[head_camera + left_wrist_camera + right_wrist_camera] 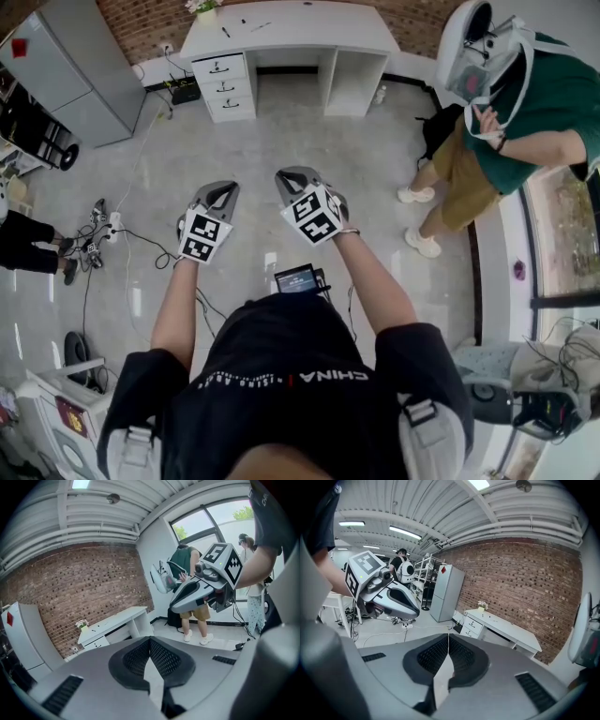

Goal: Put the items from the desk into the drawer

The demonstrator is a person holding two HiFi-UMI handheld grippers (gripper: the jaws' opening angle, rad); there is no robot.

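A robotics lab or test workshop, dressed as an office corner, is shown. In the head view a bare brick wall [150, 28] is seen at 12 o'clock, with a white desk [291, 33] and its drawers [225, 84] set against it. A tall grey cabinet [75, 75] is placed at 10 o'clock, and loose cables [103, 230] are strewn over the polished concrete floor [309, 141] at 9 o'clock. A ribbed ceiling [454, 513] with strip lights [405, 531] is shown in the right gripper view. A person [525, 112] fitted with recording gear is seen at 2 o'clock.
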